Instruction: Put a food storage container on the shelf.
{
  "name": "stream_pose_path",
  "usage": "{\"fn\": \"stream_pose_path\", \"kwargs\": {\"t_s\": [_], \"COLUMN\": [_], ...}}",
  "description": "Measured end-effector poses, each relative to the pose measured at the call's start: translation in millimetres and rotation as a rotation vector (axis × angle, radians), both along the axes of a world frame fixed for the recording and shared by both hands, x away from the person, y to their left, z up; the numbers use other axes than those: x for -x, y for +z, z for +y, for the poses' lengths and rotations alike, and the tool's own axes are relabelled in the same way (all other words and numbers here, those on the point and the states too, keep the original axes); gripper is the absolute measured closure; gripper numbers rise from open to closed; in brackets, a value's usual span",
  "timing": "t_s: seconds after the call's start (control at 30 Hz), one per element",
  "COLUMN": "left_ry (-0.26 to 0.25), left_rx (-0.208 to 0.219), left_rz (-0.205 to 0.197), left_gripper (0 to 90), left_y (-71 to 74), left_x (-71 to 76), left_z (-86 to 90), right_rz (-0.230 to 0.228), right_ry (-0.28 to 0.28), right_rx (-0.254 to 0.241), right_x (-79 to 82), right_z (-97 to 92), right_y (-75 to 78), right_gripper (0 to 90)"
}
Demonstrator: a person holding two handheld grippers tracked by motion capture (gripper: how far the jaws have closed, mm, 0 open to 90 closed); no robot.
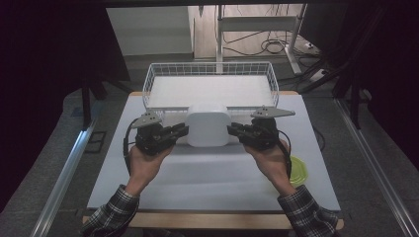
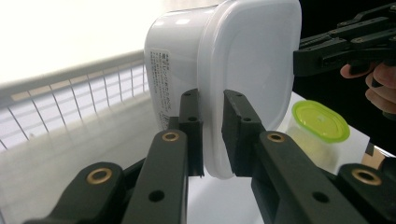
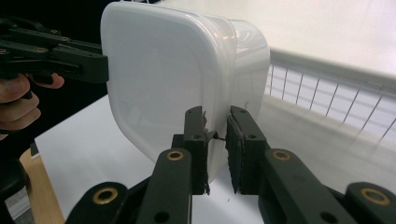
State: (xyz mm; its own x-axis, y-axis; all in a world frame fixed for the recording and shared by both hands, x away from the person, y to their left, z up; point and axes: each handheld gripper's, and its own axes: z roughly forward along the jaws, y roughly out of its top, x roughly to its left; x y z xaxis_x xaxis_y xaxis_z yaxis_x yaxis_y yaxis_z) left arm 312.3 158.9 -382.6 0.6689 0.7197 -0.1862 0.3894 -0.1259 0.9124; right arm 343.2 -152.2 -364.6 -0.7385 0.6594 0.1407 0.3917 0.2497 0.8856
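Container [image 1: 208, 125], white and lidded, held up between two grippers above the white table [image 1: 207, 173], just in front of the wire basket [image 1: 210, 74] at the table's far edge. Left gripper [image 1: 184, 130] clamped on the container's left edge, jaws nearly together with the lid's rim pinched between the pads; in the left gripper view the same pinch seen close at [image 2: 212, 135], one pad on the lid face, the other on the tub side under a printed label [image 2: 161, 77]. Right gripper [image 1: 232, 129] clamped likewise on the opposite edge, seen close at [image 3: 215, 140], jaws narrow around the rim. Container [image 3: 187, 79] turned on its side, lid face toward the person, tub body toward the basket. Both hands level with each other, left hand [image 1: 146, 163] and right hand [image 1: 271, 160] under their grippers, plaid sleeves coming in from the bottom edge. Small clear cup with a lime-green lid [image 1: 299, 170] resting on the table near the right forearm, well apart from the white container; same cup at [image 2: 320, 123] beyond the container in the left gripper view.
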Motion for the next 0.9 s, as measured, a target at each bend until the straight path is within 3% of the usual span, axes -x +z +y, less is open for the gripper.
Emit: {"fn": "stream_pose_path", "kwargs": {"t_s": [0.27, 0.47, 0.9], "left_ry": [0.011, 0.020, 0.034], "left_rx": [0.004, 0.010, 0.039], "left_rz": [-0.028, -0.035, -0.014], "left_gripper": [78.9, 78.9, 78.6], "left_y": [23.4, 39.6, 55.8], "left_x": [-7.8, -23.0, -52.1], "left_z": [2.2, 4.0, 6.8], "right_rz": [-0.022, -0.032, -0.033], "right_ry": [-0.001, -0.010, -0.038], "right_rx": [-0.021, -0.034, -0.060], "right_x": [-10.7, -23.5, -49.8], "right_z": [2.5, 4.8, 9.8], "right_y": [21.1, 36.0, 55.4], "right_gripper": [78.5, 78.2, 77.9]}}
